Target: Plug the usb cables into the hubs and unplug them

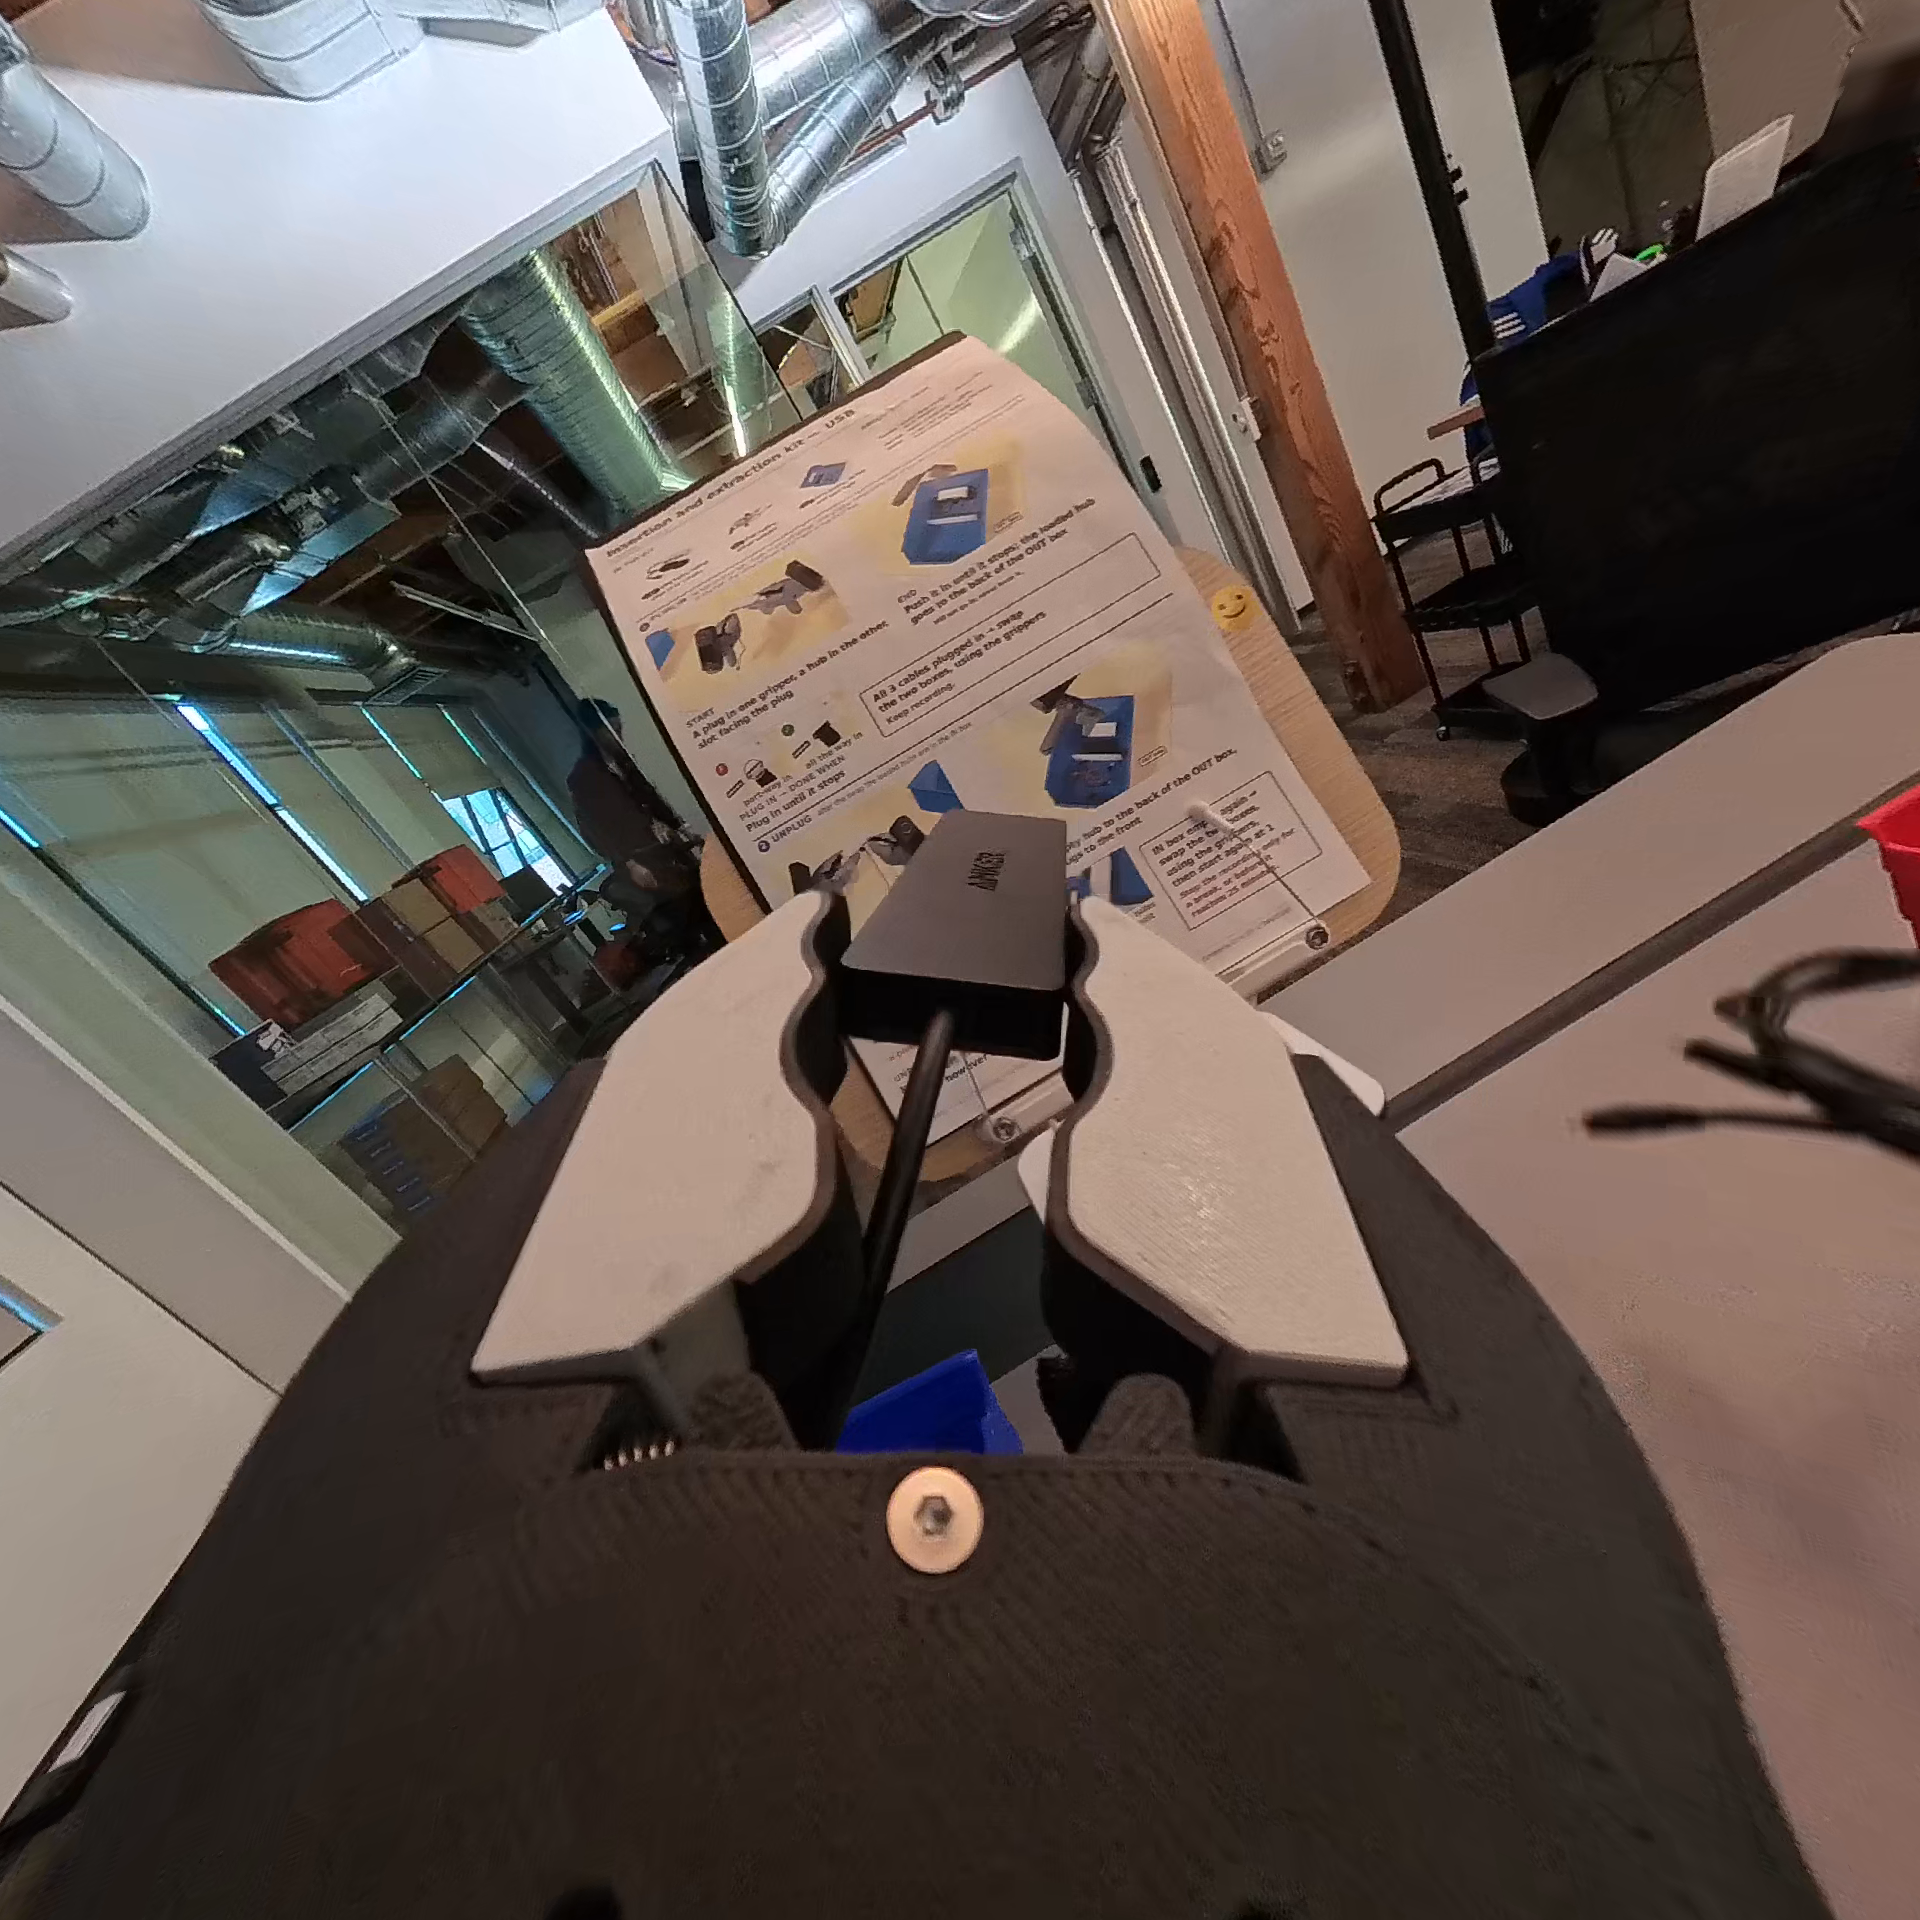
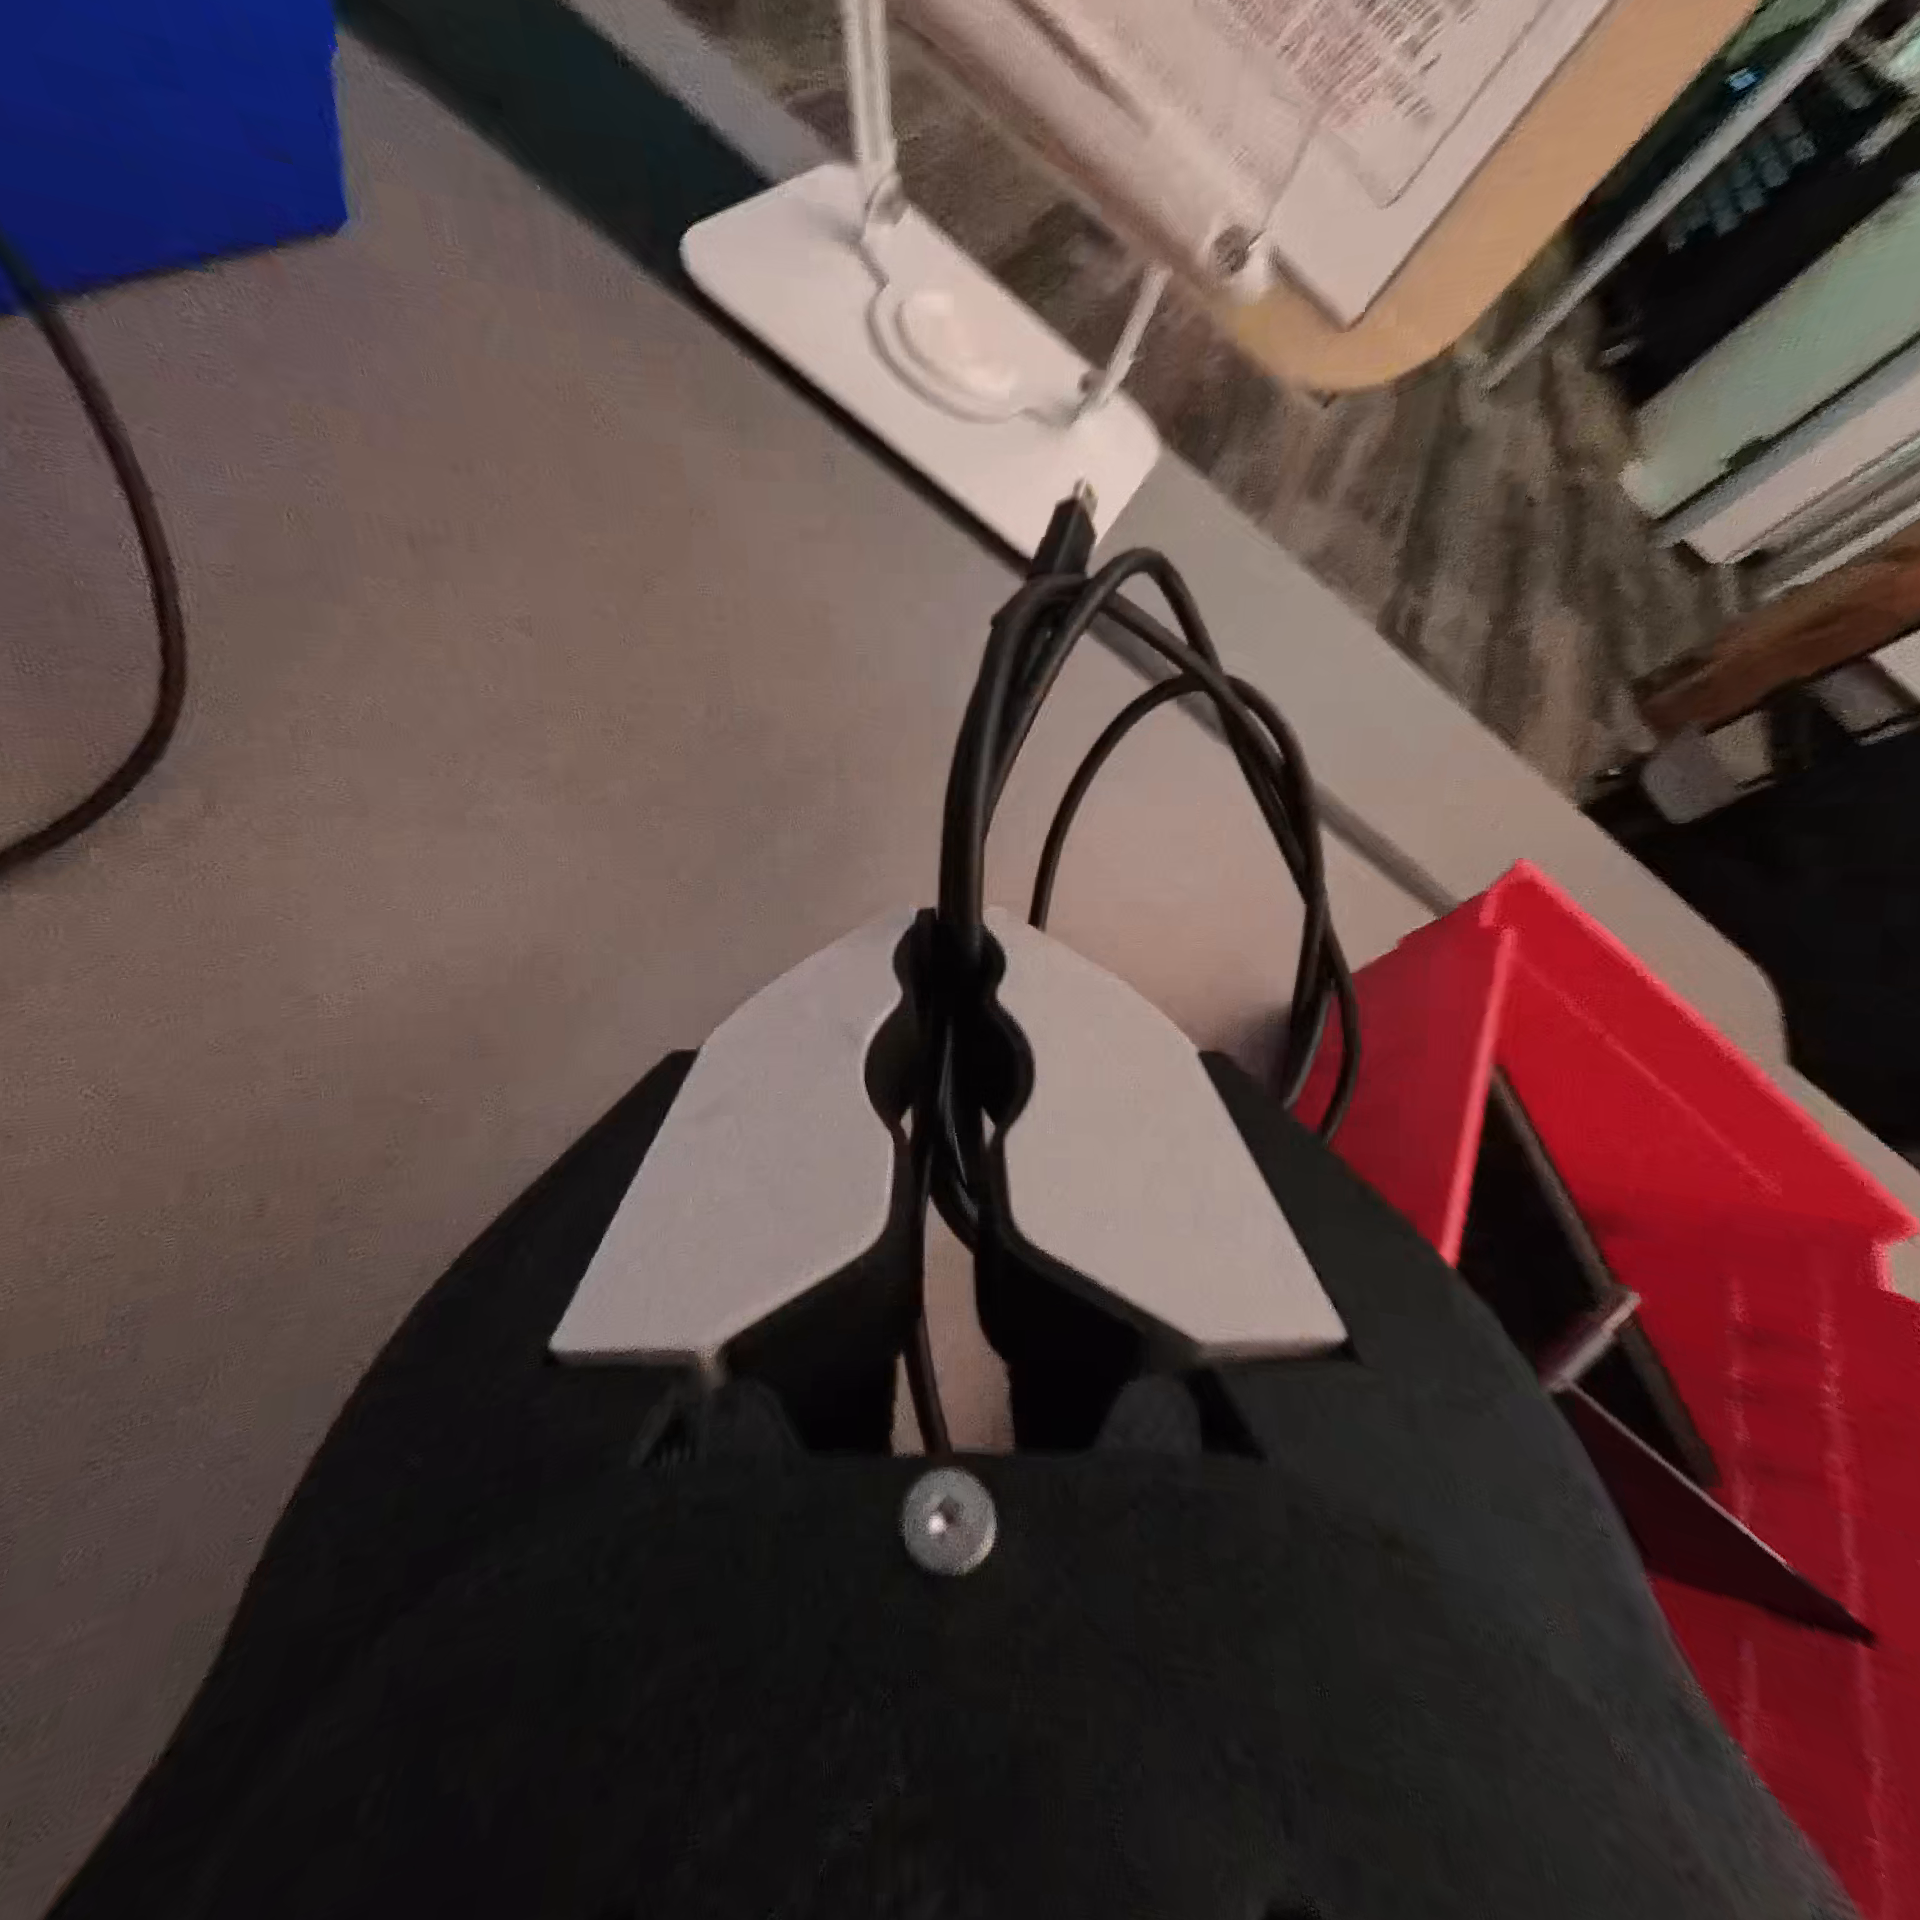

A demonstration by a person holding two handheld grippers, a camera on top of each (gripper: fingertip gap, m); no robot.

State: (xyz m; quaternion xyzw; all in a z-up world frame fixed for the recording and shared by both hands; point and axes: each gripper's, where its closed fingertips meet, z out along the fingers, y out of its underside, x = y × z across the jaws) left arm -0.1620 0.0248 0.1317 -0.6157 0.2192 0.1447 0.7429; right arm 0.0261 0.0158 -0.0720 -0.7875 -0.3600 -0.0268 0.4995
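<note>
1. While no plug yet sits in any port that can be seen, the flat black rectangular USB hub (image 1: 961,914) is raised off the grey table (image 1: 1662,1299), pinched across its near end by the left gripper (image 1: 951,951), whose grey fingers are closed onto its two sides; the hub's own black lead (image 1: 899,1164) trails back between them.

2. Across the table, the right gripper (image 2: 951,971) is closed nearly all the way on a looped bundle of thin black USB cable (image 2: 1039,748), gripping the strands themselves, not a plug; one small connector (image 2: 1070,525) sticks out past the loops.

3. Judged from both views, the work sits at its start: hub in one gripper, cable in the other, the two well apart, with plugging and unplugging both left to do.

4. Beside the right gripper stands a red plastic bin (image 2: 1621,1195); a blue plastic bin (image 2: 166,135) sits farther off.

5. Behind the hub, a printed instruction sheet (image 1: 935,623) leans on a pale wooden board.
</note>
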